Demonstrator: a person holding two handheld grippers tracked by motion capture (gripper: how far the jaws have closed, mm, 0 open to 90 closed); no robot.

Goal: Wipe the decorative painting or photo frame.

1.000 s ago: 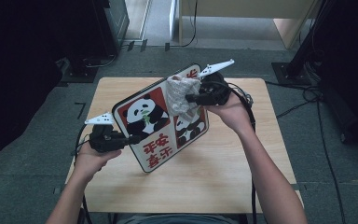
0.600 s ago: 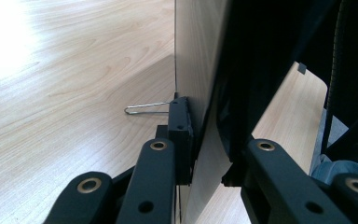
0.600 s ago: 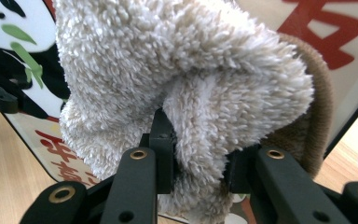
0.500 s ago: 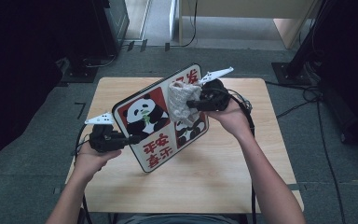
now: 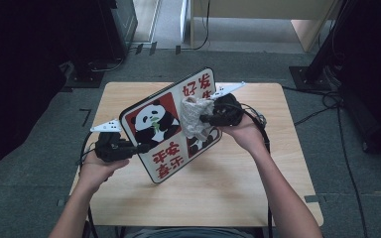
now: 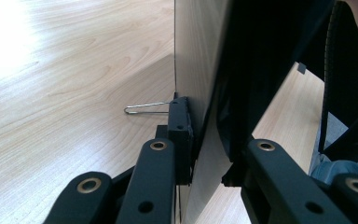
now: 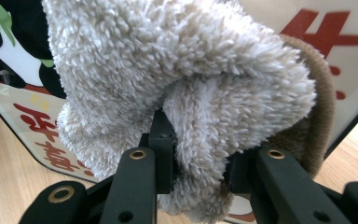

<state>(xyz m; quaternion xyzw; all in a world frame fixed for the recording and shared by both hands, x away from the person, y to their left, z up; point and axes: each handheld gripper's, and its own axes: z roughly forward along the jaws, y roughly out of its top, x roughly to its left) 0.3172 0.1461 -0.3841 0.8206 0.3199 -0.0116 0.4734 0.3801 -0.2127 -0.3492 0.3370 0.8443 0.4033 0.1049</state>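
A panda picture board [image 5: 163, 124] with red Chinese characters stands tilted on its edge on the wooden table [image 5: 238, 183]. My left gripper [image 5: 140, 147] is shut on the board's left edge; in the left gripper view the jaws clamp the thin board [image 6: 200, 84] edge-on. My right gripper [image 5: 203, 118] is shut on a fluffy cream cloth [image 5: 194, 118] that lies against the board's face near its middle. In the right gripper view the cloth [image 7: 177, 79] bulges over the jaws, with the board [image 7: 317, 42] close behind it.
A thin wire stand [image 6: 144, 107] sticks out from the board's back onto the table. Cables [image 5: 258, 119] trail over the table's far right. Dark equipment and stands surround the table on the floor.
The right gripper with the cloth has slid down the board's face, from near its upper edge toward the middle. The left gripper and the board have kept still.
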